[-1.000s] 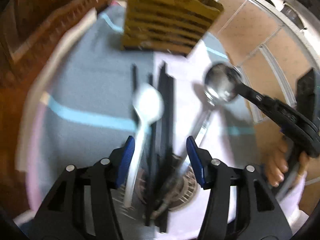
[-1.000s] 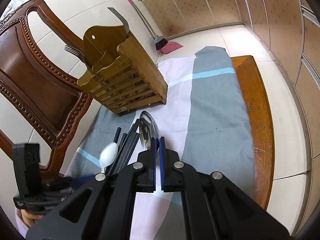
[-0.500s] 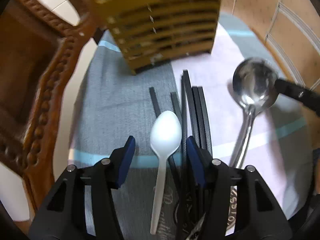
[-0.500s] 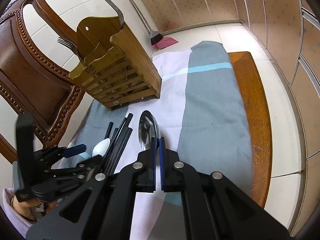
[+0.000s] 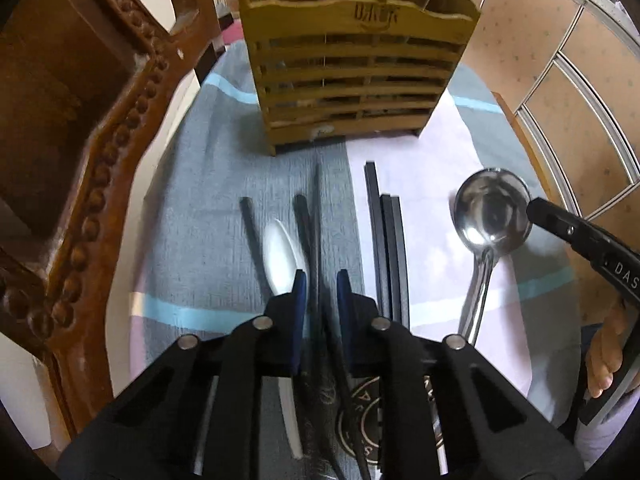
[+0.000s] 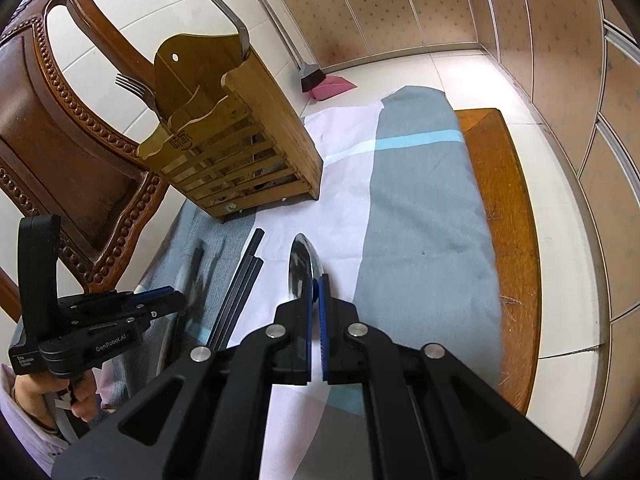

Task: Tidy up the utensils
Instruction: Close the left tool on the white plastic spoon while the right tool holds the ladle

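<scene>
Left claw (image 5: 321,280) has just been closing and is now narrow around a black chopstick (image 5: 316,216) lying on the cloth; the stick runs between the blue pads (image 5: 301,292), but whether they already bite it can't be told. It points steeply down, likely because the sticks lie flat and need a pinch from above. A white spoon (image 5: 280,258) lies just beside the left pad, touching or nearly so, so it could get nudged or caught on the lift. More chopsticks: a loose pair to the left (image 5: 250,220) and a tidy black bundle (image 5: 386,240) to the right, all pointing toward the wooden holder (image 5: 352,76), which stands upright at the far end of the bench (image 6: 508,208), near a chair (image 6: 60,152). The holder already has forks (image 6: 132,84) standing handle-down in its rear slots, so the chopsticks probably go in the same way. Right claw (image 6: 316,292) is closed tight on the rim of a metal ladle (image 5: 492,216), whose bowl is tipped on edge. It looks parked and held out of the way while the left works, or waiting its turn at the holder. The task looks early: most utensils are not yet in the holder.
</scene>
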